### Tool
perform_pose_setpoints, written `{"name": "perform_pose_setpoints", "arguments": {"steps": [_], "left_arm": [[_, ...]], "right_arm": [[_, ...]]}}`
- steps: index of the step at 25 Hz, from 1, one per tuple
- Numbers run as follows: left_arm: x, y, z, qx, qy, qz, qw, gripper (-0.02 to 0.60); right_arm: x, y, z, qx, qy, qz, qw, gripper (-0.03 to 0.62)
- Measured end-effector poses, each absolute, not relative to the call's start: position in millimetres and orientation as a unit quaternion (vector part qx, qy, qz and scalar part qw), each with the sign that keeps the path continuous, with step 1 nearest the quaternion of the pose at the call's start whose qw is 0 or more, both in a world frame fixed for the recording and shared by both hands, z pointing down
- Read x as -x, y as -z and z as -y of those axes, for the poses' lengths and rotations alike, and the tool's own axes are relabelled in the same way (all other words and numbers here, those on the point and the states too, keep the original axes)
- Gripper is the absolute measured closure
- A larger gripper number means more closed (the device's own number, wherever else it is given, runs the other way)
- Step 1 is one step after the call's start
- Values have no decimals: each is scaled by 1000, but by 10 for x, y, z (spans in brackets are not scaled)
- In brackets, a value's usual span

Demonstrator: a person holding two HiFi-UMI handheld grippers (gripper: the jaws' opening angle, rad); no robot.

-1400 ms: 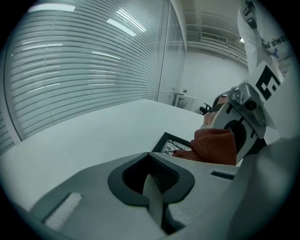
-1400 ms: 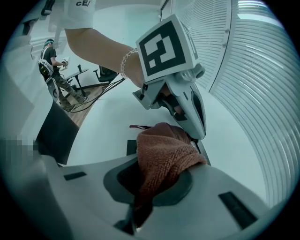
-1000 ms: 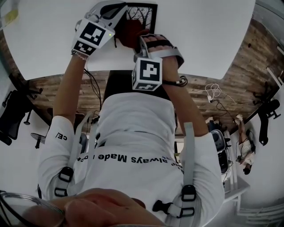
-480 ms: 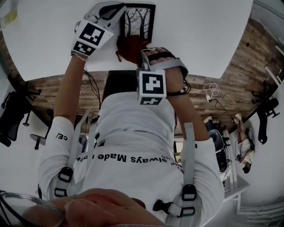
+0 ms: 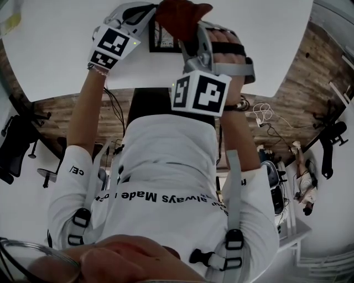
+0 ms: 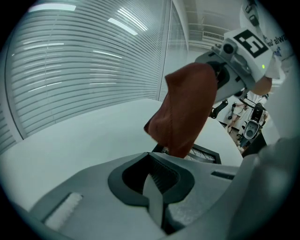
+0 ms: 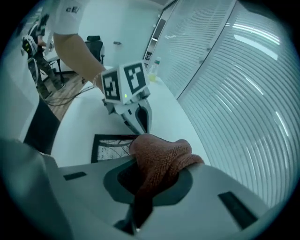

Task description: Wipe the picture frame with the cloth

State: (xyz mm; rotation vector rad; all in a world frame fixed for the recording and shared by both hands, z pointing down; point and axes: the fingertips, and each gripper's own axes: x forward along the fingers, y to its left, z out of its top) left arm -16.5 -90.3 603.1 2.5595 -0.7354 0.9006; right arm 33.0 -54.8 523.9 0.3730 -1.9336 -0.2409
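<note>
While R gripper [image 5: 191, 29] clamps cloth [image 5: 182, 13] raised above picture frame [image 5: 159, 42], L gripper [image 5: 146, 15] alongside, jaws together.

white table [image 5: 55, 50] over wood-plank floor [image 5: 55, 119], slatted blinds [image 6: 84, 70], black office chair [image 5: 16, 143].

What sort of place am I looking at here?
Probably an office or meeting room: a large white table, slatted blinds along the wall, and a black office chair on wood-look floor.
</note>
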Motion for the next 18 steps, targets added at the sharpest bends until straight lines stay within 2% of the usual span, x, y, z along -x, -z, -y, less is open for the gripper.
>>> {"name": "perform_pose_setpoints", "arguments": {"steps": [6,18], "left_arm": [[159,-6007,892,-898,-314,259,165,580],[164,-6011,904,-898,-313,261,164,580]], "right_arm": [[-231,-6100,574,-125,109,787,594,574],[-190,-6158,435,-101,66,795,594,574]]}}
